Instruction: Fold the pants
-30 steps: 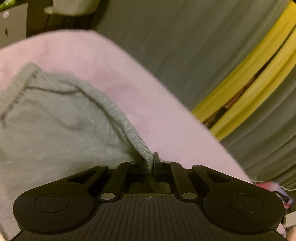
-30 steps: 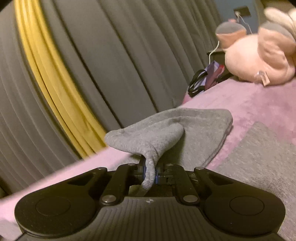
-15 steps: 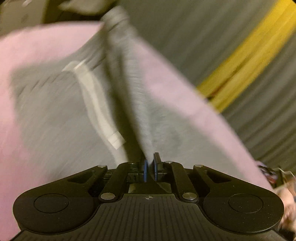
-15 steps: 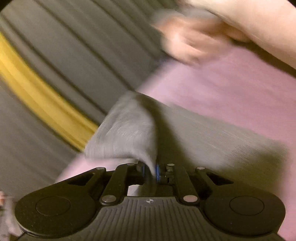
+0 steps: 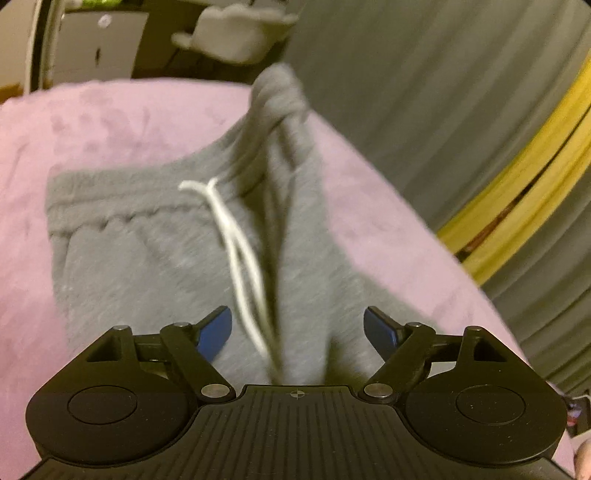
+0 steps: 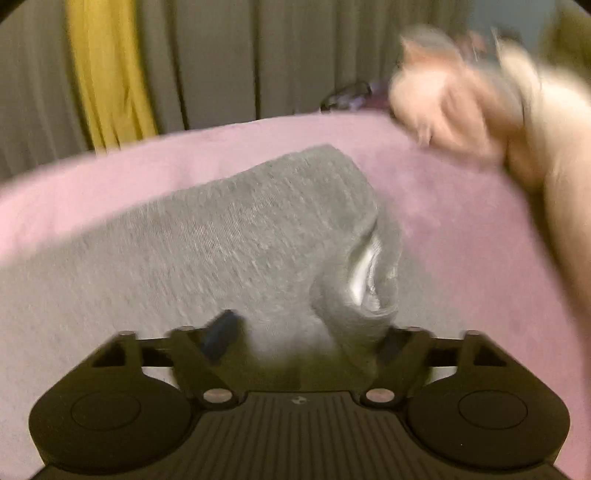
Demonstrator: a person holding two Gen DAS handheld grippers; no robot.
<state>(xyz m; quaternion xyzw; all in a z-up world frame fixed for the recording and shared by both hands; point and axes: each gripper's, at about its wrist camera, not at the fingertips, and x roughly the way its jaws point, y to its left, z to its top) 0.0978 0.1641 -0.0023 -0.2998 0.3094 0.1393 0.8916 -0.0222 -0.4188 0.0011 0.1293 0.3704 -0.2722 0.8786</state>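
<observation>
Grey sweatpants (image 5: 155,258) lie on a pink blanket (image 5: 92,118). In the left wrist view the waistband is at the far end with a white drawstring (image 5: 236,240) hanging down the middle. My left gripper (image 5: 297,328) is open, its blue pads apart over the cloth, holding nothing. In the right wrist view a grey pant leg (image 6: 221,240) lies folded, its hem with pale lining (image 6: 364,280) bunched in front. My right gripper (image 6: 306,336) is open over that hem. Both views are blurred by motion.
Grey curtains with a yellow band (image 5: 517,206) hang behind the bed. A pink plush toy (image 6: 461,107) sits at the far right of the blanket. A white plush (image 5: 236,33) and a cabinet (image 5: 99,48) stand beyond the bed's far edge.
Both grippers were shut on grey cloth and have opened, letting it drop onto the pants. Both cameras swung so the pants lie spread in front.
</observation>
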